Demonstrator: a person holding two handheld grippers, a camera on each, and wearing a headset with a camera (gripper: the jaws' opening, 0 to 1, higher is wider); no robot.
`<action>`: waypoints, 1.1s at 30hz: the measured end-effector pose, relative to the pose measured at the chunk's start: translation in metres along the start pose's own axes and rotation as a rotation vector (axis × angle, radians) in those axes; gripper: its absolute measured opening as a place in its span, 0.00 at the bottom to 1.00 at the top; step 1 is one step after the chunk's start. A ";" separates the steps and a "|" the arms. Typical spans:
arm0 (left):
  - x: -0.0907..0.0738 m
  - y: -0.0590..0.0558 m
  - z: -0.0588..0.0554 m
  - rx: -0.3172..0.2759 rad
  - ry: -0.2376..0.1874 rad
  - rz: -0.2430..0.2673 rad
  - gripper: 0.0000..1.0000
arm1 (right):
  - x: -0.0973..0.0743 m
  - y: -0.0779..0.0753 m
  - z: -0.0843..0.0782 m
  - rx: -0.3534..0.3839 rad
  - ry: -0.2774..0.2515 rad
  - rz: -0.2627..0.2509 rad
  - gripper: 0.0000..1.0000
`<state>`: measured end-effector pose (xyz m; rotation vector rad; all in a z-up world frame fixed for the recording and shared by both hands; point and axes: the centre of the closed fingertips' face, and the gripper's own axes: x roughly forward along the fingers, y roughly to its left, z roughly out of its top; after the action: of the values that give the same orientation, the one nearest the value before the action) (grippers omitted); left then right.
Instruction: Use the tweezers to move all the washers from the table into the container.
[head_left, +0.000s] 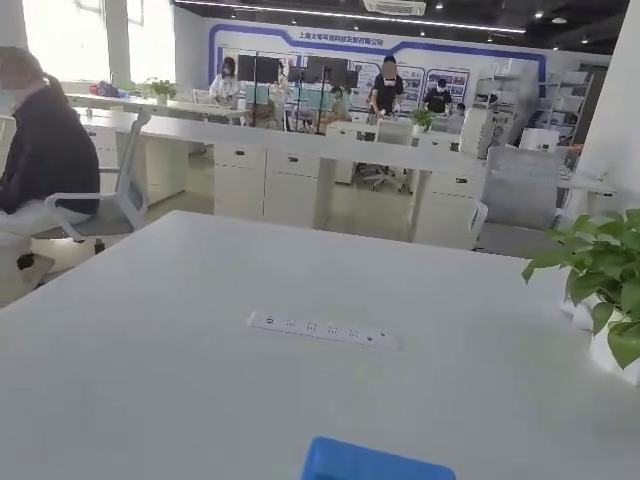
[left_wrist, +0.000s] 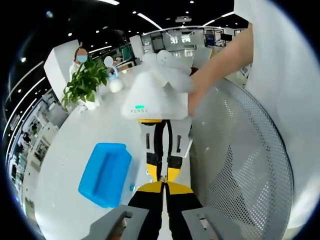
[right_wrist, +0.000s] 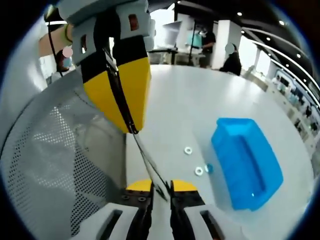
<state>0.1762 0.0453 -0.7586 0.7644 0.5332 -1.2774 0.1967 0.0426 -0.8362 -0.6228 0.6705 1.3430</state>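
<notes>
Left hand-held gripper (right_wrist: 131, 125) and right hand-held gripper (right_wrist: 161, 190) both clench the tweezers (right_wrist: 146, 157), probably re-seating them; washers (right_wrist: 188, 150) lie centre-right beside the container (right_wrist: 245, 165).

**White table: top and the items on it**

The white table (head_left: 150, 380) is carrying the items listed here, each resting directly on its top.

- A white power strip (head_left: 322, 329) is lying flat near the middle, its row of sockets facing up.
- A blue container (right_wrist: 245, 162) is sitting open side up. In the head view it is showing at the near edge, well apart from the strip.
- Two pale washers (right_wrist: 188, 150) are lying flat just beside the container's long wall, near each other but apart.
- A small blue piece, too small to identify, is lying beside the nearer washer.
- A potted plant (head_left: 600, 270) is standing on the right side in the head view.
</notes>
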 end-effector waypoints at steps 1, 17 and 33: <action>0.000 0.001 0.000 0.005 0.002 0.003 0.00 | 0.000 -0.002 0.001 0.000 -0.004 -0.008 0.09; 0.007 0.029 0.006 0.038 0.043 -0.010 0.00 | 0.004 -0.020 0.007 0.116 -0.085 -0.026 0.09; 0.019 0.048 0.014 -0.015 0.060 -0.105 0.00 | -0.010 -0.025 0.023 0.172 -0.144 0.010 0.14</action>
<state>0.2266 0.0274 -0.7530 0.7723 0.6375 -1.3488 0.2221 0.0496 -0.8129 -0.3818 0.6644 1.3102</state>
